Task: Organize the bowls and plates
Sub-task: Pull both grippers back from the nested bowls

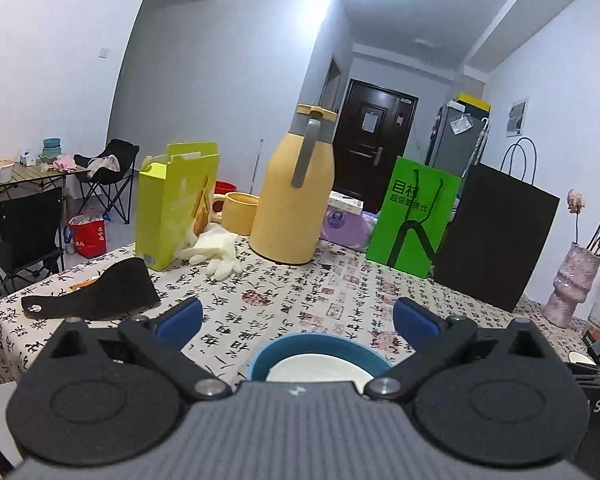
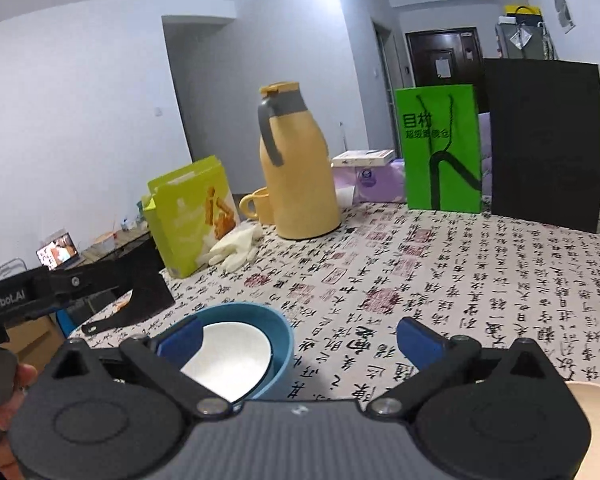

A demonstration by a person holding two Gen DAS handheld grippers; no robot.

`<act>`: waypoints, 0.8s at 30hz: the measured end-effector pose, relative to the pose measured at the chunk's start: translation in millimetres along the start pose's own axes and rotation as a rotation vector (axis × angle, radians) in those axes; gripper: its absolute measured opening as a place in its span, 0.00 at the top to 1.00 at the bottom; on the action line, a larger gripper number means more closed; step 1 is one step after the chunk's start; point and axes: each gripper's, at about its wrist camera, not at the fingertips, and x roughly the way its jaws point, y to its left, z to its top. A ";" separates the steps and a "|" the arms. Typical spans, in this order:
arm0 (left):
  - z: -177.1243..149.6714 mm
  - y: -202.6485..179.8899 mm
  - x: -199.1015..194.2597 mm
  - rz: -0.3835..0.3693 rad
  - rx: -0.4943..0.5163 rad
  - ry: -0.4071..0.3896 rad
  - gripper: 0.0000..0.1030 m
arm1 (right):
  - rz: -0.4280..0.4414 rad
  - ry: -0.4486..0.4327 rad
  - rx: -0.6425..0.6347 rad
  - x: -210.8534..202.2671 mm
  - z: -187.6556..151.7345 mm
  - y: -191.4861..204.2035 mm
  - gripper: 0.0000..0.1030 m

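Blue glaze rims the bowl (image 1: 320, 354) that sits on the calligraphy-print tablecloth (image 1: 320, 292), and a white bowl (image 1: 318, 368) is nested inside it. In the left wrist view the pair lies at 6 o'clock, centred between the blue pads of the left gripper (image 1: 298, 314), whose jaws stand spread wide with nothing in them — neither pad touches the rim. In the right wrist view the same nested bowls (image 2: 256, 344) lie at about 7 o'clock, partly behind the left-hand pad of the right gripper (image 2: 298, 336); its jaws are also fully apart and empty.

Both views share the yellow thermos jug (image 1: 294, 200) at 12 o'clock, the lime snack box (image 1: 176, 204), the pale rubber gloves (image 1: 216, 254), the green paper bag (image 1: 414, 220) and the black paper bag (image 1: 496, 236).

Only the left view shows the mottled pink vase (image 1: 574, 284) at 3 o'clock. Only the right view shows a cream dish (image 2: 598, 424) cut off at 4 o'clock, and the other gripper's black body (image 2: 28, 300) at 9 o'clock, with a hand (image 2: 18, 384) below it.
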 end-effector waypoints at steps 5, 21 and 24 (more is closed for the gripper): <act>-2.3 -10.7 -4.4 -0.018 0.002 -0.004 0.00 | -0.008 -0.028 0.020 -16.5 -1.3 -11.3 0.00; -8.6 -57.5 -6.4 -0.082 0.040 0.010 0.00 | -0.044 -0.084 0.069 -57.0 -3.1 -54.7 0.00; -11.4 -65.5 -5.5 -0.099 0.043 0.014 0.00 | -0.059 -0.089 0.070 -63.3 -3.5 -62.1 0.00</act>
